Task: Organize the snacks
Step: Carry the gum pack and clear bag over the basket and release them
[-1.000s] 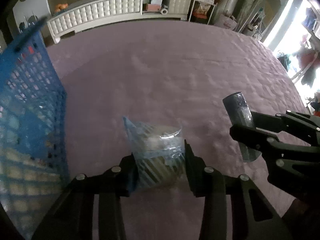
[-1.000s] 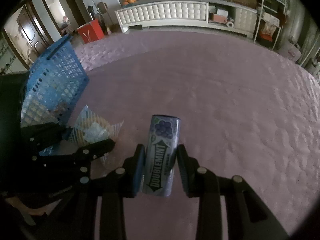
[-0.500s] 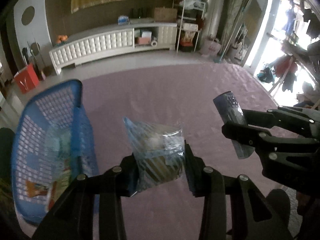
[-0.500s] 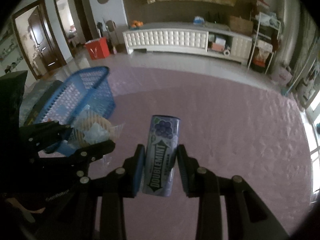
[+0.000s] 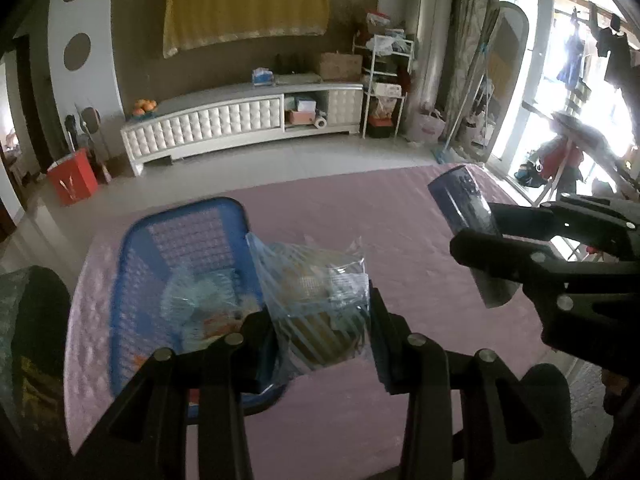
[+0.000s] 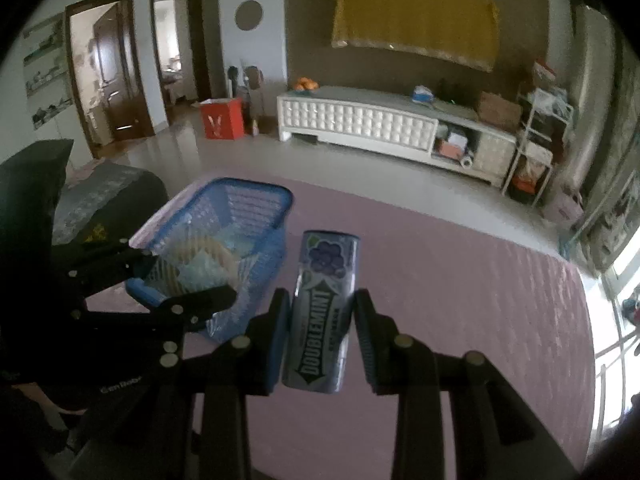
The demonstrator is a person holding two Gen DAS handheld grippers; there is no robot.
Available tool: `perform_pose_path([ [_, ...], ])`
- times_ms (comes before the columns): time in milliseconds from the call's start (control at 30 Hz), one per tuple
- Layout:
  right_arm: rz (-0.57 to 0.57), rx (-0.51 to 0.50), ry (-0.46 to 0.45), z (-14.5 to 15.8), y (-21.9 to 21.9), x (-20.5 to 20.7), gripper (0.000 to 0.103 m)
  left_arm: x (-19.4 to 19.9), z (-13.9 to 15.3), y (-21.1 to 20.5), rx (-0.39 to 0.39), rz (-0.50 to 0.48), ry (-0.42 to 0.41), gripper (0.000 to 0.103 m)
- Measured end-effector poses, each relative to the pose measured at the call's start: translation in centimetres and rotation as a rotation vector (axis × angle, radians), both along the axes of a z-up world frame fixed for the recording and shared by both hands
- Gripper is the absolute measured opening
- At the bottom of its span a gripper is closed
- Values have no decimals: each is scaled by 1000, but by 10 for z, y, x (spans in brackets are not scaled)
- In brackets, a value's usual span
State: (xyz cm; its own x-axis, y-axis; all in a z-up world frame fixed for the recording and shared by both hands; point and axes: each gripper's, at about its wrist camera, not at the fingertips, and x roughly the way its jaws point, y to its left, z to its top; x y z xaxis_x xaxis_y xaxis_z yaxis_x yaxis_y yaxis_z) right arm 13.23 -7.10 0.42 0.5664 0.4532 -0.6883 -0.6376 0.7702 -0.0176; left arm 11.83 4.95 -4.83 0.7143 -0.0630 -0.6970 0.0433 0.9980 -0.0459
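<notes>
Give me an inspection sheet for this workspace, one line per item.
Surface: purple quilted cover, bare at the right.
Job's things: blue basket at the left, already holding packets; clear snack bag; Doublemint gum bottle.
Clutter: nothing seen on the cover.
Grippers: left gripper shut on the snack bag beside the basket; right gripper shut on the gum bottle.
Cables: nothing seen.
Surroundings: white cabinet, yellow cloth on the wall, red box, open doorways.

a home living room: long white tufted media cabinet [image 6: 384, 128], wooden doors [image 6: 116, 92], laundry drying by the window [image 5: 600, 44].
</notes>
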Motion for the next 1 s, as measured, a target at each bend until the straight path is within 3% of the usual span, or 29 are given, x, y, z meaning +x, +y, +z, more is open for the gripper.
perform_pose_path([
  [233, 77, 2, -18, 5, 47, -7, 37, -16, 24, 57, 27, 61, -36, 37],
  [400, 132, -1, -18, -1, 84, -3, 37, -14, 23, 88, 44, 104, -25, 37],
  [633, 189, -36, 9, -22, 123, 14, 37, 0, 3, 129, 22, 140, 33, 37],
  [1000, 216, -117, 71, -64, 157, 55, 37, 38, -42, 159, -30, 138, 116, 37],
])
